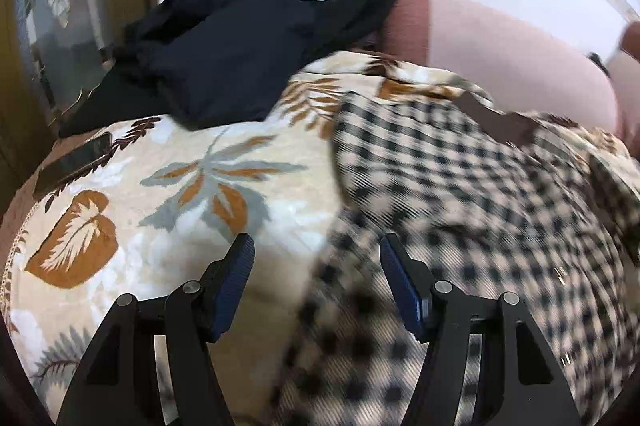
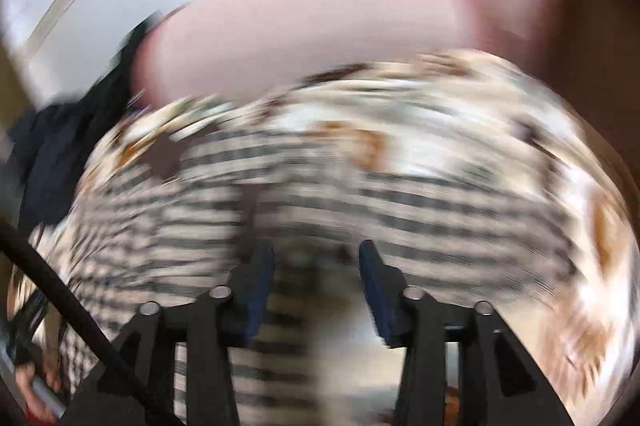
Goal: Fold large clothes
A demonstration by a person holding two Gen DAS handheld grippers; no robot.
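Checked shirt, one; open tools, two.

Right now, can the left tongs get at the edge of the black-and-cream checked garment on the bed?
Probably yes. The left tongs are open, and the left edge of the black-and-cream checked garment lies just ahead, between the fingers, on the leaf-patterned blanket. Nothing lies between them.

The right wrist view is smeared throughout: the checked garment reads as streaks, and the leaf-print blanket loses its pattern. In the left wrist view the garment's near edge at 6 o'clock blurs. A dark phone at 9 o'clock is partly shadowed.
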